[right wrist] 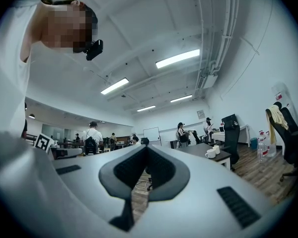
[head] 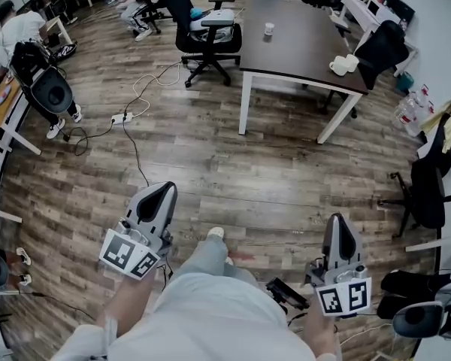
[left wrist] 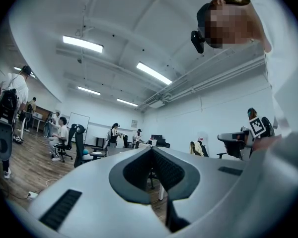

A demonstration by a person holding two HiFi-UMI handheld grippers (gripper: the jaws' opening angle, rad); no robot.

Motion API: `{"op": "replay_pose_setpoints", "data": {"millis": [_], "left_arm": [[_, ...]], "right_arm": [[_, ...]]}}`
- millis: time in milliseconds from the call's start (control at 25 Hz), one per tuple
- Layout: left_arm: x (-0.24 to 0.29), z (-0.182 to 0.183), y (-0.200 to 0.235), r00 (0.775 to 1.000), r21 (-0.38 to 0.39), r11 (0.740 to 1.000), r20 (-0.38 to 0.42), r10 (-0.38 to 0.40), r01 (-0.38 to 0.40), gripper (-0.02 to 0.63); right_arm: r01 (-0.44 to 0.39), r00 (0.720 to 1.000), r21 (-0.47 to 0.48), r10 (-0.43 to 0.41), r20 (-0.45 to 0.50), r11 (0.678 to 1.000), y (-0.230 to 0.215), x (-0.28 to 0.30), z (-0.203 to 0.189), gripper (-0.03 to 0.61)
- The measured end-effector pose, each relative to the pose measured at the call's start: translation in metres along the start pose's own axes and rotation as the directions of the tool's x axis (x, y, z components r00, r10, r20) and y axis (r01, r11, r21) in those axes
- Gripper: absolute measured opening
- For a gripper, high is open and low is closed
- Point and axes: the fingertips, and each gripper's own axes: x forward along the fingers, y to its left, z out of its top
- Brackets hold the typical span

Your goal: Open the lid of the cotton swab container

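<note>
The left hand-held gripper [head: 164, 190] and the right hand-held gripper [head: 338, 221] are held out level in front of the person, above bare wooden floor [head: 210, 164]. Each gripper view shows its jaws closed together with nothing between them.

The bench [head: 308, 47] stands well apart from both, ahead and a little to the right, with open floor between. A small white tub [head: 269, 28] stands on it near the left edge, about midway between the near and far edges. I judge it to be the cotton swab container, though it is too small to make out a lid. It looks upright, so its long axis is vertical. Two white mugs [head: 343, 65] sit at the bench's near right corner, well apart from the tub.

The tub lies between the lines the two grippers point along, slightly closer to the right one. Neither can reach it from here, so the person probably has to walk to the bench's near edge first.
</note>
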Motion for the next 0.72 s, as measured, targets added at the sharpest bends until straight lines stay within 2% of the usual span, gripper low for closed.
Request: {"op": "replay_pose_setpoints", "data": {"millis": [280, 720], "left_arm": [[0.031, -0.009, 0.015, 1.0, -0.01, 1.0, -0.007, -0.012, 0.012, 0.012], [0.119, -0.01, 0.056, 0.998, -0.018, 0.998, -0.005, -0.061, 0.061, 0.012]], "right_arm": [[0.01, 1.0, -0.003, -0.01, -0.015, 1.0, -0.016, 0.024, -0.007, 0.02], [0.023, 0.999, -0.005, -0.023, -0.042, 1.0, -0.047, 0.1, -0.014, 0.019]]}}
